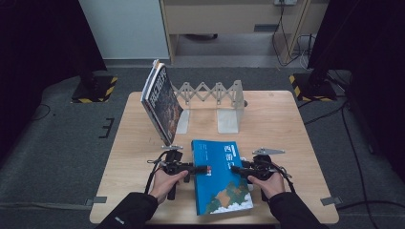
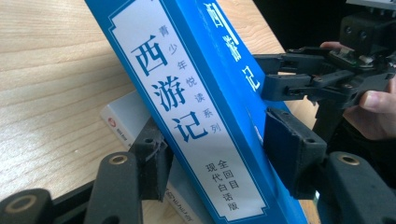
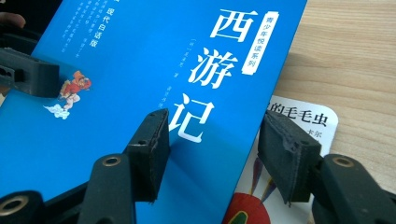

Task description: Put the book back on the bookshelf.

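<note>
Sleeved forearms enter at the bottom of the high view, each hand carrying a claw toward the blue book (image 1: 221,177), which lies low and centre in that frame, near the front edge of the wooden surface (image 1: 277,119).

Blue book: thick paperback, Chinese title, spine facing the left claw (image 1: 203,169). In the left claw view the book is tilted, its spine edge raised, with the black pads either side of the spine and a thinner white book (image 2: 122,125) lying beneath. Pads look close against the spine, but contact is not certain; I read this claw as spread around the book, not yet pinching.

Right claw (image 1: 240,167): jaws straddle the book's opposite long edge, one over the cover, one outside it above a picture book (image 3: 299,140) underneath. A gap shows at both pads, so spread.

Judgement for the step: close both claws evenly on the blue book alone, keeping the lower jaws above the books beneath, then raise it level so it doesn't twist.

Room: open wood lies between the book and the expanding bookend rack (image 1: 215,102) at upper centre, where a dark magazine (image 1: 161,102) leans at its left end. Lower edge is close; lift away from it.
</note>
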Available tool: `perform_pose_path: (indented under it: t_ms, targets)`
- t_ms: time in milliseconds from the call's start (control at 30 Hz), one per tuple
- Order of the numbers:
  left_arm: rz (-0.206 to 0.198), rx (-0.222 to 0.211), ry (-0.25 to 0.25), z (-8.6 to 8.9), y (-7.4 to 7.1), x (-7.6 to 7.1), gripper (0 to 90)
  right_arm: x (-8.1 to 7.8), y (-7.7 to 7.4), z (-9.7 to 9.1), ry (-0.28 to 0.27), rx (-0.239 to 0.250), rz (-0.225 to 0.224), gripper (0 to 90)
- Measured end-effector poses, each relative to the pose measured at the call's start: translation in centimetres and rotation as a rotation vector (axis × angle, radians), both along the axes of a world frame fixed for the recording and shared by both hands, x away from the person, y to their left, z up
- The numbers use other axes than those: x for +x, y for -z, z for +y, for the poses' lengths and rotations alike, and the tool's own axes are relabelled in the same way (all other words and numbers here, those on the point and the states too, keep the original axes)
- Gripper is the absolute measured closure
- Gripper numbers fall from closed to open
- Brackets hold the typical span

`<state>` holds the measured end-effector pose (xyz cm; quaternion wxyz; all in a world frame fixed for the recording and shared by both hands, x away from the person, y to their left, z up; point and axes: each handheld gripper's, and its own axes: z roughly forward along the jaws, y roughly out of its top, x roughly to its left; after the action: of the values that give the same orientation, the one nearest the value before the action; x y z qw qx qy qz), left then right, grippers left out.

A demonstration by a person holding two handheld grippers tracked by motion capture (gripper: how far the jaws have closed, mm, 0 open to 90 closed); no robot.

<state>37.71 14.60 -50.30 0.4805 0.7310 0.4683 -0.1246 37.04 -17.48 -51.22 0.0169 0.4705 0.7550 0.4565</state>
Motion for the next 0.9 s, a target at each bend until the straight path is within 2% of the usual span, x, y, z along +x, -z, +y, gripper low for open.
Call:
perform_pose_path:
  t_ms: [33,133,200,267,400,500,600,767,900]
  targets:
    - [-0.005,0.010,-0.001,0.0,0.0,0.0,44.1,0.0,0.0,0.0,0.000,-0.001,0.000,43.9]
    - [-0.013,0.002,-0.001,0.0,-0.2,-0.1,47.0,0.2,0.2,-0.1,0.003,0.005,-0.011,40.3]
    - [-0.021,0.005,-0.001,-0.1,-0.4,-0.2,47.5,0.3,0.4,0.0,0.008,0.022,-0.002,38.3]
    - [-0.012,0.005,-0.003,-0.1,-0.4,-0.2,47.7,0.4,0.5,0.0,0.011,0.032,0.008,38.1]
    - [-0.008,0.007,0.003,-0.1,-0.6,-0.1,48.4,0.4,0.2,0.0,0.011,0.014,0.003,42.2]
    - [-0.022,0.017,0.007,-0.2,-0.9,0.0,48.7,0.5,-0.1,-0.3,0.014,0.018,0.009,47.9]
    - [-0.030,0.024,0.007,-0.1,-1.2,0.2,49.2,0.5,-0.4,-0.5,0.015,0.027,-0.022,52.5]
    - [-0.084,0.043,0.013,0.0,-2.3,0.3,50.0,0.5,-1.1,-0.5,0.015,0.058,-0.084,56.7]
    - [-0.109,0.043,0.014,0.0,-2.8,0.3,51.1,0.6,-1.4,-0.6,0.017,0.071,-0.102,58.4]
